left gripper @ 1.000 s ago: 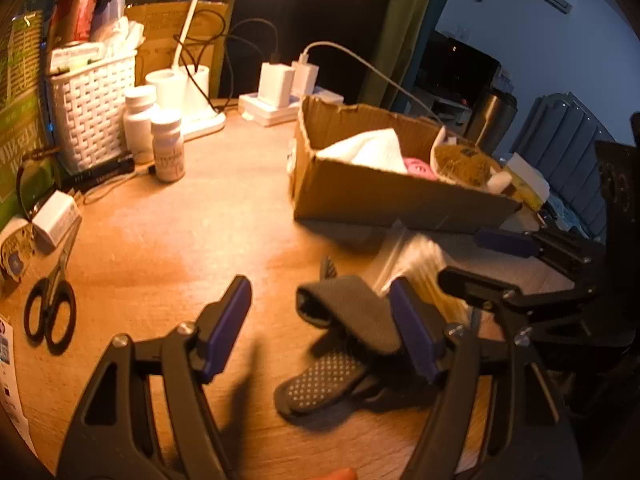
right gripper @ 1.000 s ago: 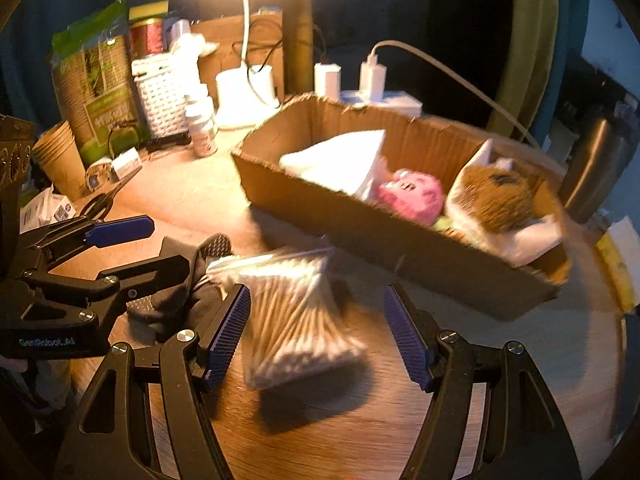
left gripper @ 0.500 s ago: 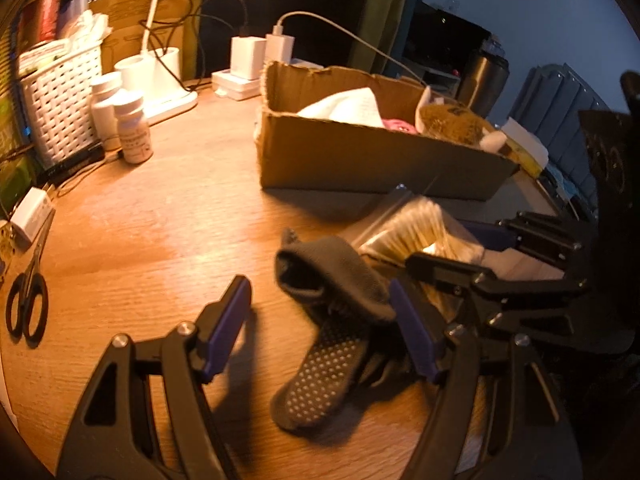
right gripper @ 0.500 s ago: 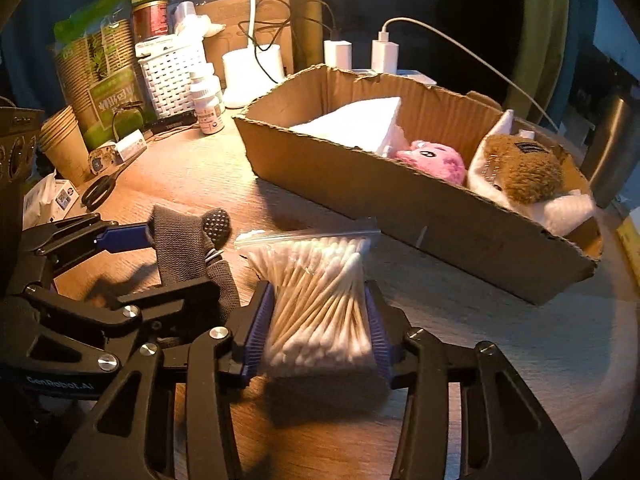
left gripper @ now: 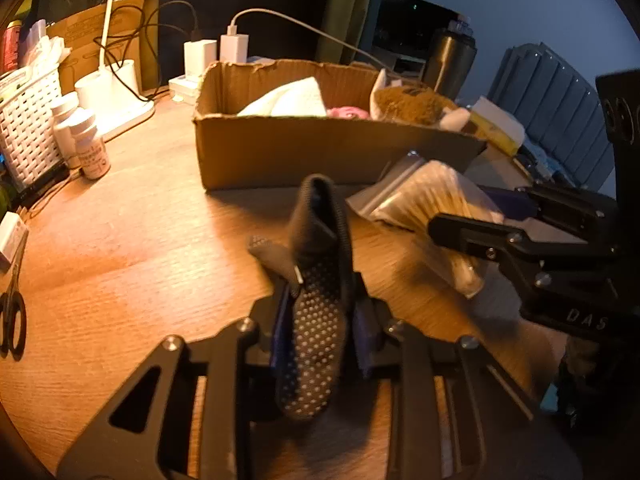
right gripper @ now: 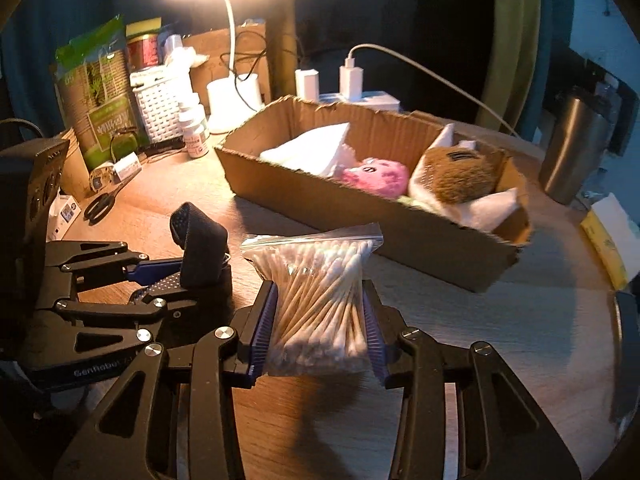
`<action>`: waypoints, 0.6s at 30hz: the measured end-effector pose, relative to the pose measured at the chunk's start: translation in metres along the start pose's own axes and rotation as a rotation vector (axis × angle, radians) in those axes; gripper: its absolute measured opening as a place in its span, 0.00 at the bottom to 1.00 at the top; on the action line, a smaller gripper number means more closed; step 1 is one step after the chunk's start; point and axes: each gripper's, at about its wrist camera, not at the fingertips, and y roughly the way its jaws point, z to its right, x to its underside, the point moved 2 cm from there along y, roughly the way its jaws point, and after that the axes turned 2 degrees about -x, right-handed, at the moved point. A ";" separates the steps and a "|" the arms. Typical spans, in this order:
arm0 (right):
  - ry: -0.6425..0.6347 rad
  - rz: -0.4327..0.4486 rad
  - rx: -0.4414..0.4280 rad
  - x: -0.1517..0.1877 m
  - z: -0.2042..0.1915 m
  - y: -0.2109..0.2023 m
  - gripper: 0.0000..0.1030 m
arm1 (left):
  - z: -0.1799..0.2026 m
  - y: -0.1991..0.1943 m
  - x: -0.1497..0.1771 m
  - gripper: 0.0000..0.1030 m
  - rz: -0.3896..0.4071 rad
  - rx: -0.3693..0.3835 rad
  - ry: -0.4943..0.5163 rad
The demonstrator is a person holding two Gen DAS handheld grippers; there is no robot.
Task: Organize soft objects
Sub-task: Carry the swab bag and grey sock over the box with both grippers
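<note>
- The cardboard box sits on the wooden table and serves as the landmark; inside it lie a white cloth, a pink plush toy and a brown plush toy.
- Behind the box stand white chargers with a cable, and a lit desk lamp; to the box's left are small white bottles, a white woven basket and scissors. A steel tumbler stands to its right.
- Nothing lies between the box's near wall and the two held items.
- The box's near wall hides most of its contents in the left wrist view (only tops show). The bag looks blurred there.
- The left gripper has its fingers closing, with the dark sock squeezed between them; the sock's cuff sticks up in front of the box.
- The right gripper has its fingers closing, with the bag of cotton swabs pinched between them, in front of the box and just beside the sock.
</note>
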 end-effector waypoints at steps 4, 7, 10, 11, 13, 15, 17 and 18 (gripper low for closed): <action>0.009 0.021 0.016 -0.001 0.007 -0.011 0.42 | 0.003 -0.004 -0.004 0.25 0.014 0.021 -0.005; 0.016 0.038 0.028 -0.004 0.012 -0.020 0.42 | 0.006 -0.009 -0.009 0.25 0.032 0.030 -0.009; 0.019 0.055 0.039 -0.009 0.018 -0.028 0.42 | 0.007 -0.019 -0.016 0.25 0.060 0.034 -0.013; 0.019 0.059 0.044 -0.010 0.019 -0.030 0.42 | 0.007 -0.022 -0.018 0.25 0.070 0.034 -0.014; 0.021 0.068 0.052 -0.012 0.022 -0.033 0.42 | 0.006 -0.029 -0.024 0.25 0.091 0.036 -0.018; 0.023 0.075 0.060 -0.014 0.025 -0.036 0.42 | 0.005 -0.036 -0.030 0.25 0.114 0.037 -0.022; 0.023 0.087 0.066 -0.018 0.027 -0.041 0.42 | 0.004 -0.043 -0.036 0.25 0.135 0.039 -0.024; 0.023 0.092 0.069 -0.019 0.028 -0.043 0.42 | 0.004 -0.047 -0.040 0.25 0.146 0.038 -0.024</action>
